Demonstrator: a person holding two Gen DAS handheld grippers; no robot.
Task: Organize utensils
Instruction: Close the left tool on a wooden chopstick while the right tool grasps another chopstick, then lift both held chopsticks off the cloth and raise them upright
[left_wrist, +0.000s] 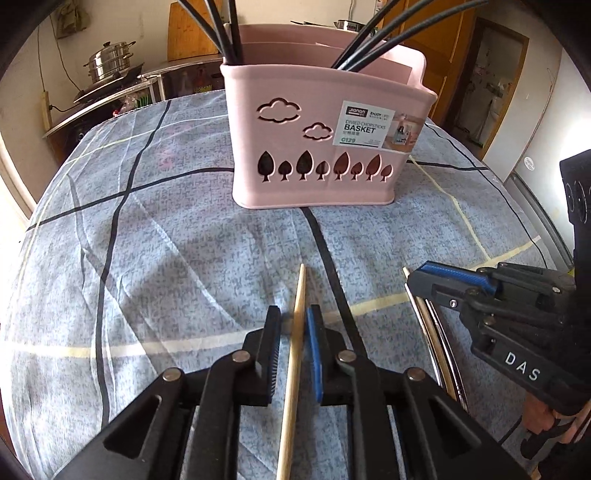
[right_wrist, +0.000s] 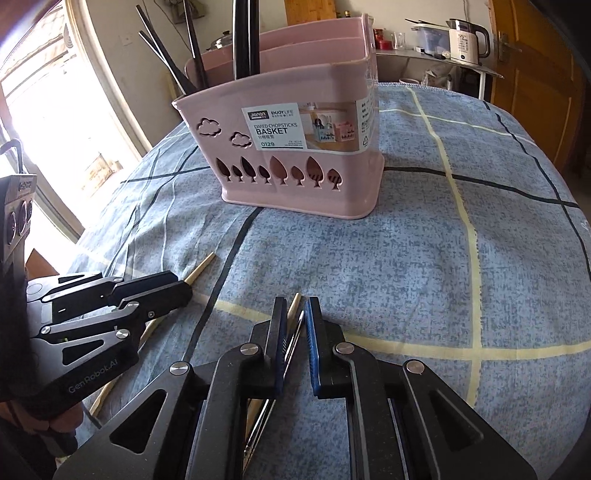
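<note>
A pink divided chopsticks basket (left_wrist: 317, 147) (right_wrist: 295, 158) stands upright on the blue checked cloth, with several black utensil handles (left_wrist: 221, 33) sticking out of it. My left gripper (left_wrist: 293, 321) has its jaws around a wooden chopstick (left_wrist: 293, 354) lying on the cloth, with a narrow gap on each side. My right gripper (right_wrist: 295, 314) has its jaws around a wooden chopstick (right_wrist: 293, 306) and a metal utensil handle (right_wrist: 291, 343), also with small gaps. The right gripper shows at the right of the left wrist view (left_wrist: 436, 284), and the left gripper at the left of the right wrist view (right_wrist: 177, 291).
The cloth-covered table (left_wrist: 166, 240) curves away to its edges on all sides. A steel steamer pot (left_wrist: 109, 61) sits on a counter behind the table at left. A white kettle (right_wrist: 467, 42) stands on a shelf at back right, by a wooden door (right_wrist: 532, 74).
</note>
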